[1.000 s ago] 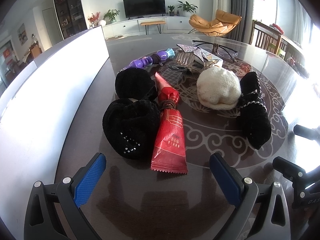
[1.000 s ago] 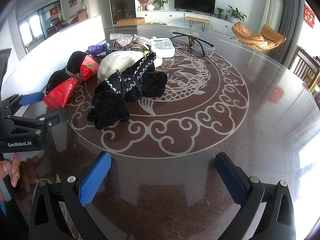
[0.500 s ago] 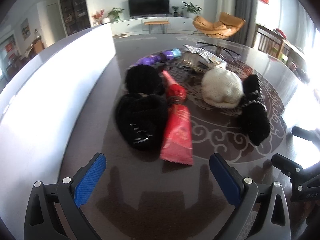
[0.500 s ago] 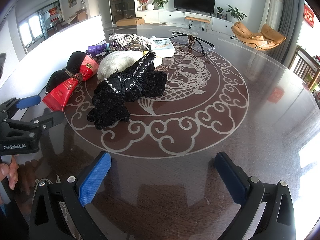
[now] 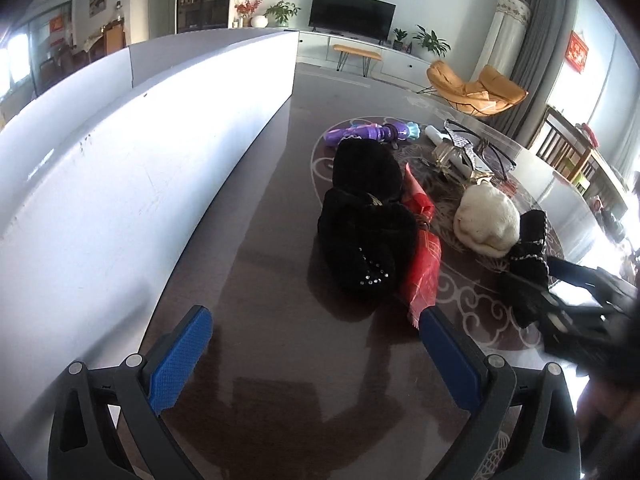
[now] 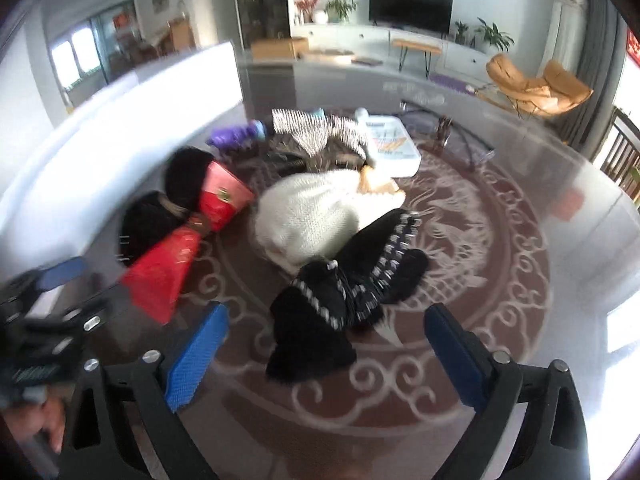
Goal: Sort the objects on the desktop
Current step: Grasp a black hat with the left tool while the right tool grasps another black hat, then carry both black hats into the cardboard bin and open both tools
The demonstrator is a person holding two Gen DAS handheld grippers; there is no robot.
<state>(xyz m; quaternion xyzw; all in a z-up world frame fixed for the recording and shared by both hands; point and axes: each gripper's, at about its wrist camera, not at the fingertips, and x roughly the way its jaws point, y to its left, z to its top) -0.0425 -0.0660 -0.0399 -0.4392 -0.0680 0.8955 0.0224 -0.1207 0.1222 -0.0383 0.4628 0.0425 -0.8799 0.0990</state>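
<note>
Left wrist view shows the left gripper [image 5: 314, 354] with its jaws spread wide over bare dark surface [image 5: 260, 280], nothing between the blue pads. Just ahead lies a black fuzzy item with small studs [image 5: 366, 240], and a second black fuzzy item [image 5: 366, 168] touches it on the far side. A red foil packet [image 5: 424, 264] lies along their right edge, its near end just above the gripper's right finger. Farther right sits a cream knitted hat [image 5: 486, 220], touching a black knitted piece with white stitching [image 5: 528, 248]. Behind the pile are a purple toy wand [image 5: 368, 132] and a pair of glasses [image 5: 488, 152]. A white panel [image 5: 120, 184] runs along the left side of the surface. Right wrist view, which is blurred, shows the right gripper [image 6: 326, 354] with its jaws closing; the near end of the black stitched piece lies between the fingers, and the pads do not press on it. A white bottle lying flat [image 6: 390, 144] sits behind the cream hat.
</note>
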